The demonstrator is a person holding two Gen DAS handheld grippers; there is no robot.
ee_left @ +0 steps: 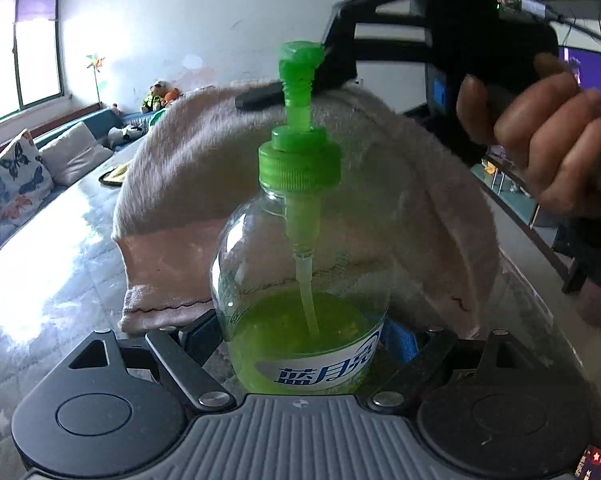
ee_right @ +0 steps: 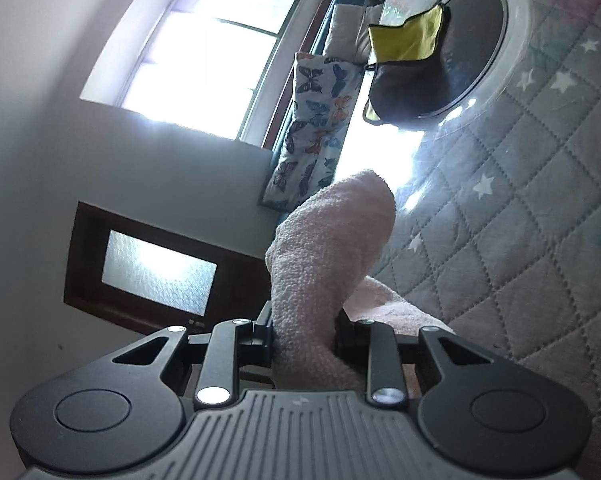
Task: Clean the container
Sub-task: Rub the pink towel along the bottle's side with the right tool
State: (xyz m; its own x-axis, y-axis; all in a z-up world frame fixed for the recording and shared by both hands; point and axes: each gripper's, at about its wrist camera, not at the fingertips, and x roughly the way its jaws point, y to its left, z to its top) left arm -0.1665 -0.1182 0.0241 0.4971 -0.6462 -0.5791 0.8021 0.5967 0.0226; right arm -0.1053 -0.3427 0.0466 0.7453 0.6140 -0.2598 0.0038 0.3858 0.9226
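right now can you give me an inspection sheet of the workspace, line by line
surface: table covered with a grey quilted star-print cloth under a glossy sheet, strong window glare.
job's things: clear soap bottle with green pump top, green liquid low inside; pink towel draped behind it.
clutter: yellow and dark cloth lying on a round dark tray.
grippers: left tongs shut on the soap bottle's base; right tongs shut on the pink towel, held by a hand.
cables: thin dark wires running off the right tongs' body.
surroundings: window, butterfly cushion, sofa with soft toys, lit screen.
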